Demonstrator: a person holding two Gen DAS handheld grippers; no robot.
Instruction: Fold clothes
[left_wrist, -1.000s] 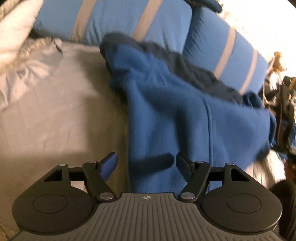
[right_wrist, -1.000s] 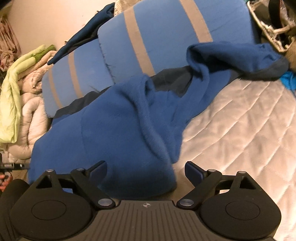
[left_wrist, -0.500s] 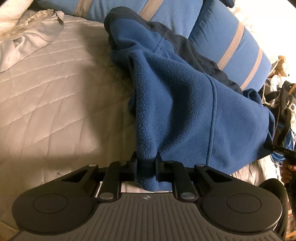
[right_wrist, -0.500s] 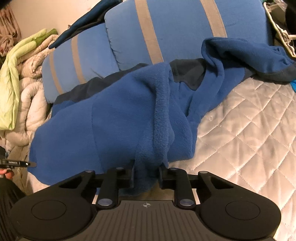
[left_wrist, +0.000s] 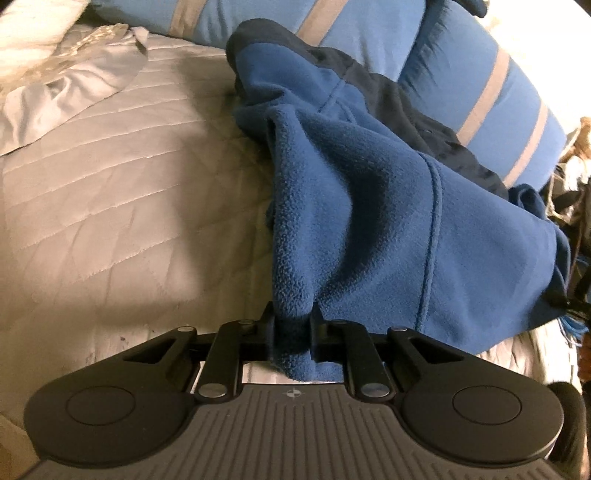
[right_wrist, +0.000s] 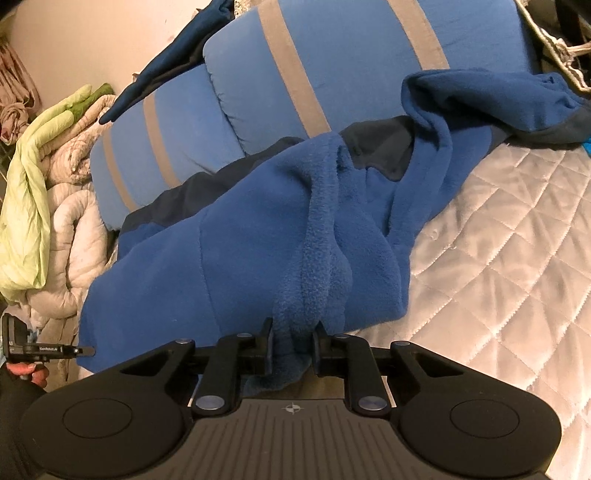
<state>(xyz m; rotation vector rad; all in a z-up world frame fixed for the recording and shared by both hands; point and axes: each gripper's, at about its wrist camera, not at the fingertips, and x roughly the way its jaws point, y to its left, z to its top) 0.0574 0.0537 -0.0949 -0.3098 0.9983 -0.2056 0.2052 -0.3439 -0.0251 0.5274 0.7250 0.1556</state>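
Between your left gripper (left_wrist: 293, 325) fingers, a bunched hem of the blue fleece (left_wrist: 388, 221) sits pinched; right gripper (right_wrist: 293, 339) is closing on another ridge, pads already pressing it. Fleece lies crumpled ahead on the quilt (right_wrist: 509, 229), no fold made. Beyond the fingers, striped pillows (right_wrist: 332, 66) crowd the sleeves; bedding pile (right_wrist: 55, 192) left of them

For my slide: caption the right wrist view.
Right gripper closing on bunched blue fleece over a quilted bed.

Bare quilted bedspread (left_wrist: 110, 206) lies open beside the fleece (left_wrist: 369, 221); striped pillows (right_wrist: 332, 66) block the far side.
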